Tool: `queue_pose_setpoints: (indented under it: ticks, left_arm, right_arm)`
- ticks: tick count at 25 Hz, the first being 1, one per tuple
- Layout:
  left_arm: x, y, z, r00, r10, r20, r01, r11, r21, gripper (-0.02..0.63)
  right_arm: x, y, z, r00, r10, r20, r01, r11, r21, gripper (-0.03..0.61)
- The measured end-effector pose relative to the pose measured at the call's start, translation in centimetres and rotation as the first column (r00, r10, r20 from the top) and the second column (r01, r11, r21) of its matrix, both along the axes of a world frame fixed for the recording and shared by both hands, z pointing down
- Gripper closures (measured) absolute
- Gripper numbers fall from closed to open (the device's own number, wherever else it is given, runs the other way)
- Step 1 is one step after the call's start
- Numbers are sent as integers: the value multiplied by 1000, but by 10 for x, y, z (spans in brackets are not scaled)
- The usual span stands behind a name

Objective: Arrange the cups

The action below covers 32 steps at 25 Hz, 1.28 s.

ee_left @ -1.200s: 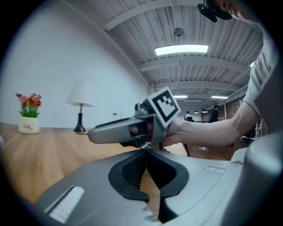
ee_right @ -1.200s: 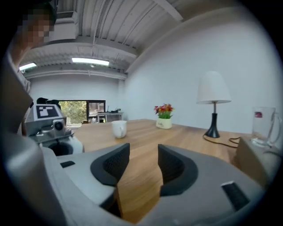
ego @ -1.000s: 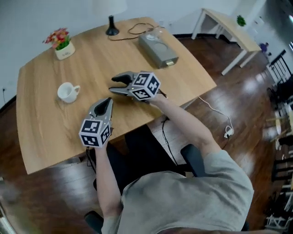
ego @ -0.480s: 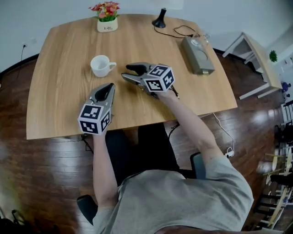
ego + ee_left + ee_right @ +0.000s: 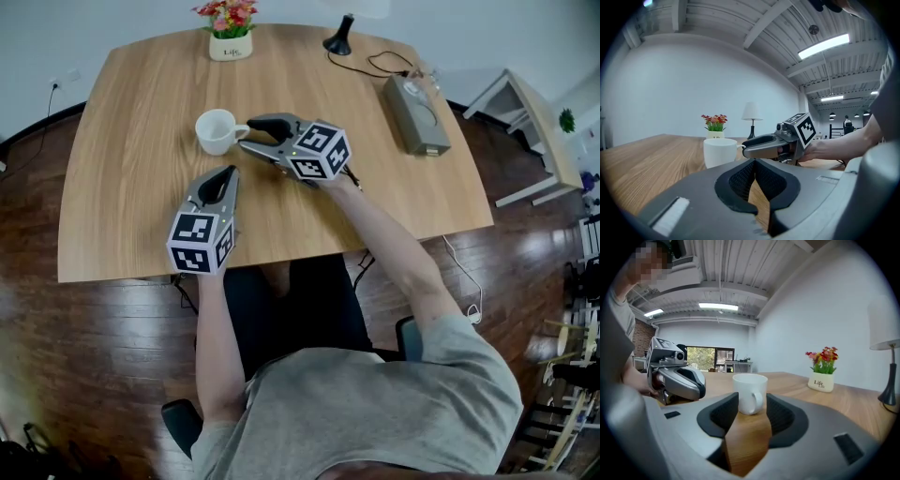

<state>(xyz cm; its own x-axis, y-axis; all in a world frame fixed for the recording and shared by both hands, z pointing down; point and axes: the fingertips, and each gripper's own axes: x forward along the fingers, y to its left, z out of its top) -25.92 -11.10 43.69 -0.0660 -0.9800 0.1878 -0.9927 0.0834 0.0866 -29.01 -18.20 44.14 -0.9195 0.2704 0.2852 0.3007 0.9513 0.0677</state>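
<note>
A single white cup stands upright on the wooden table, its handle turned toward my right gripper. That gripper is open, its tips just short of the handle on either side, and nothing is pressed between the pads. In the right gripper view the cup stands just beyond the open jaws of the right gripper. My left gripper is shut and empty, nearer the front edge, pointing at the cup. From the left gripper, the cup and the right gripper appear ahead.
At the far edge stand a small pot of flowers and a black lamp base. A grey box with a cable lies at the right end. A second white table stands beyond on the dark floor.
My right gripper has moved left toward the cup, and its tips now flank the handle. The left gripper shifted under the cup early on, then stayed put. The head view has swung.
</note>
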Motion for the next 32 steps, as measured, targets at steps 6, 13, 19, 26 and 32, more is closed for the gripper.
queue_pose_setpoints:
  ticks: [6,13,19,26,32]
  left_arm:
    - [-2,2,0,1000,-3,1,3,1000,-1,604]
    - [-2,3,2,1000,-2,0,2,1000,0,604]
    - [-2,3,1,1000,-3,-2,3,1000,1,604]
    - [-3,5,3,1000,8,-9,-9,1000,-11,604]
    - [33,-19,9,993,119,-27,-120,991,-58,604]
  right_arm:
    - [-13,4,1,999,-36,0,36,998,49,397]
    - [-19,9,6,996,-88,-29,90,990,104,484]
    - [-5,7,4,998,-45,-37,46,998,47,523]
    - [55,-9,3,997,68,-25,-68,998,10,523]
    - [116,-40,1,983,183,-14,-183,983,-7,523]
